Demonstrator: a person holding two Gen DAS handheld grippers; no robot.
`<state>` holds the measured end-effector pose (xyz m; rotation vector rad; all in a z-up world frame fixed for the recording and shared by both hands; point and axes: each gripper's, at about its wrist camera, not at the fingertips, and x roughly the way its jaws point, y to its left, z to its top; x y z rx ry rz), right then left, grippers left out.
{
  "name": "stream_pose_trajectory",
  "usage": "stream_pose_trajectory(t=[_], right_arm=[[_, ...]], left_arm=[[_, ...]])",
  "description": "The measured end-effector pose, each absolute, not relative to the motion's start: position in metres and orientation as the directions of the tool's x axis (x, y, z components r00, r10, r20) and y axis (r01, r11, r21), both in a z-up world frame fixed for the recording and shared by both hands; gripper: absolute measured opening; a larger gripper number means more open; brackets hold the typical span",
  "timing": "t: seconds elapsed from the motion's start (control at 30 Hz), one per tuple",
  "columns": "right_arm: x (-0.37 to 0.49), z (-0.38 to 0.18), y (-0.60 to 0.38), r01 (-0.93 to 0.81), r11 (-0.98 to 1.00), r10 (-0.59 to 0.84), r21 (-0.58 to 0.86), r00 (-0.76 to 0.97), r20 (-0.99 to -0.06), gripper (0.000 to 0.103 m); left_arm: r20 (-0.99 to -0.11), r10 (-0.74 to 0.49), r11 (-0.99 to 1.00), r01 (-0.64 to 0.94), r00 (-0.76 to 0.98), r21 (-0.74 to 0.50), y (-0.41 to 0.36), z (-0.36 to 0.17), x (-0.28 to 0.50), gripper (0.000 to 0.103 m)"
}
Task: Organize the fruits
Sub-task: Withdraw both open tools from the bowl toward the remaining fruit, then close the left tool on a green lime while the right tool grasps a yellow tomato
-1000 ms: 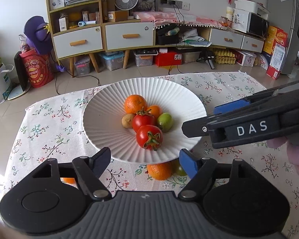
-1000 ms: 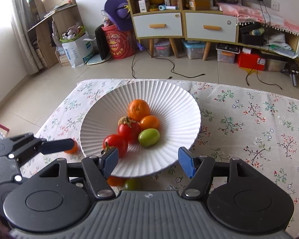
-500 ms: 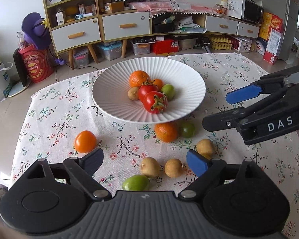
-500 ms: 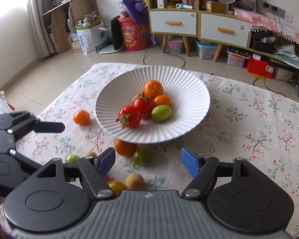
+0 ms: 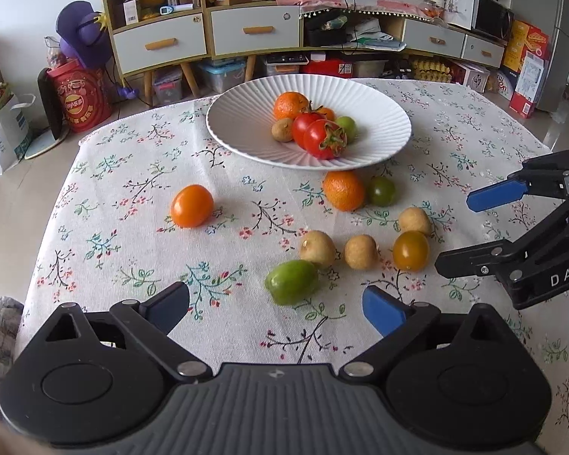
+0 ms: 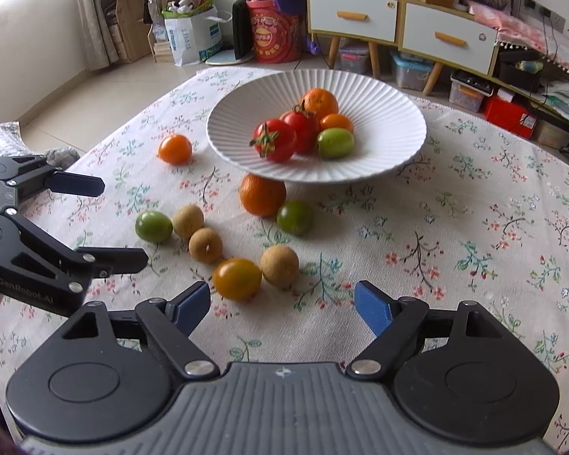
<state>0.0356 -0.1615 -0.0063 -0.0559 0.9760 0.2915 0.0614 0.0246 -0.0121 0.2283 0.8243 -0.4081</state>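
A white ribbed plate point(image 5: 390, 113) point(image 6: 398, 113) holds two red tomatoes, a mandarin, a small orange fruit, a green fruit and a brown longan. Loose on the floral cloth lie an orange tomato point(image 5: 192, 205) point(image 6: 175, 148), a mandarin point(image 5: 343, 190) point(image 6: 262, 194), a dark green tomato point(image 5: 381, 191) point(image 6: 294, 217), three brown longans, a yellow tomato point(image 5: 411, 250) point(image 6: 237, 278) and a light green fruit point(image 5: 291, 282) point(image 6: 153, 226). My left gripper point(image 5: 276, 309) is open, just short of the green fruit. My right gripper point(image 6: 282, 305) is open, just short of the yellow tomato.
The cloth-covered table point(image 5: 113, 235) ends at the left and far edges. Beyond it stand a drawer cabinet point(image 5: 208, 34), a red bucket point(image 5: 79, 94), boxes and bags on the floor.
Both grippers have pulled back from the plate toward the near side of the table, bringing the loose fruits into view. Both stay open and empty.
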Motion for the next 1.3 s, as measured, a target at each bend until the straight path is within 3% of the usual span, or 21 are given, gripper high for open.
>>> stream_pose_trajectory(t=[0.23,0.6,0.97,1.07,1.17,1.3], right_arm=[[0.03,-0.022,-0.152,-0.278,0.958,0.2,0.064,0.491,-0.848,0.085],[0.024,-0.03,-0.141,-0.31,0.951,0.18,0.001,0.548,-0.817,0.102],[0.023,-0.032,-0.139,-0.311,0.951,0.19,-0.005,0.595,-0.781,0.101],[0.021,-0.031,-0.139,-0.322,0.947,0.203,-0.002,0.6,-0.774,0.097],[0.021,-0.028,-0.137,-0.336,0.942,0.216,0.001,0.604,-0.767,0.086],[0.021,-0.025,-0.133,-0.364,0.931,0.246,0.017,0.594,-0.766,0.069]], left_arm=[[-0.754,-0.262,0.901,0.432,0.602,0.032,0.038,-0.024,0.053,0.097],[-0.723,-0.296,0.902,0.432,0.625,0.004,0.047,-0.041,0.052,0.099],[-0.673,-0.332,0.892,0.452,0.661,0.003,0.044,-0.045,0.056,0.099],[-0.669,-0.334,0.892,0.451,0.665,0.003,0.043,-0.046,0.058,0.099],[-0.668,-0.334,0.892,0.452,0.665,0.003,0.042,-0.045,0.06,0.098],[-0.662,-0.359,0.878,0.479,0.658,-0.001,0.038,-0.043,0.061,0.086]])
